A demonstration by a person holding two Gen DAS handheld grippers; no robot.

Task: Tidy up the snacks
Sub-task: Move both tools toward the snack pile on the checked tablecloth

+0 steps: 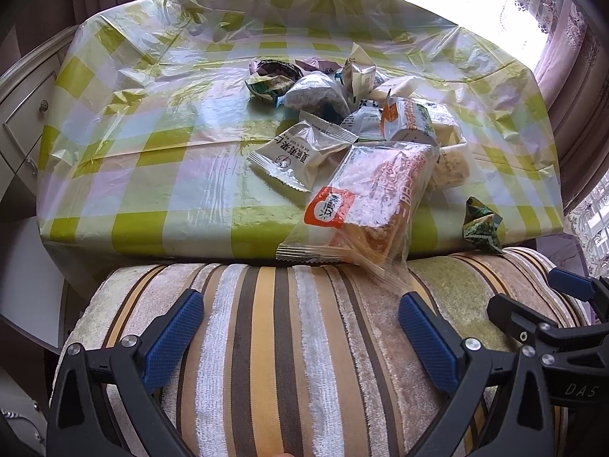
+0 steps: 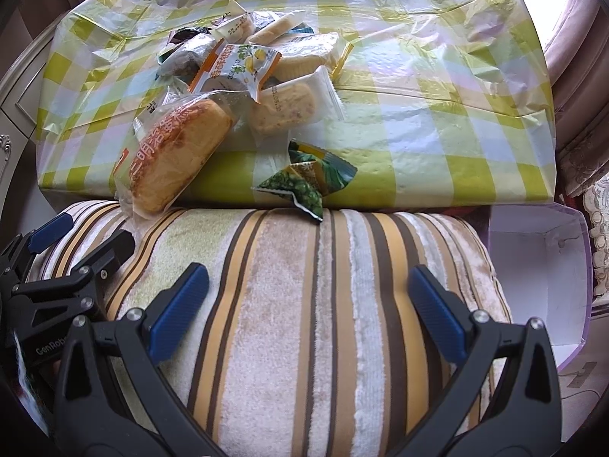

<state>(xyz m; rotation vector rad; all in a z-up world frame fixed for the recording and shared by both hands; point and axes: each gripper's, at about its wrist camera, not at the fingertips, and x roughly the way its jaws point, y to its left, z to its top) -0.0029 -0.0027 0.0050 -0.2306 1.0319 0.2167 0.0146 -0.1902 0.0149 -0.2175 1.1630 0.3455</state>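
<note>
A heap of wrapped snacks [image 1: 354, 114] lies on a table under a green-checked plastic cloth [image 1: 152, 144]. A big clear-wrapped cake with orange print [image 1: 365, 198] [image 2: 179, 148] hangs over the table's near edge. A small green crumpled packet [image 1: 481, 224] [image 2: 308, 175] sits at that edge to the right. My left gripper [image 1: 300, 320] is open above a striped cushion [image 1: 285, 342], short of the snacks, nothing between its fingers. My right gripper [image 2: 308, 297] is open too, over the same cushion [image 2: 304, 304]. Each gripper shows at the side of the other's view.
An open white box with a lilac rim [image 2: 540, 266] stands to the right of the cushion. A cream drawer cabinet [image 1: 26, 114] is left of the table. Curtains [image 1: 571, 57] hang behind and to the right. The table's left half [image 1: 133, 133] carries only the cloth.
</note>
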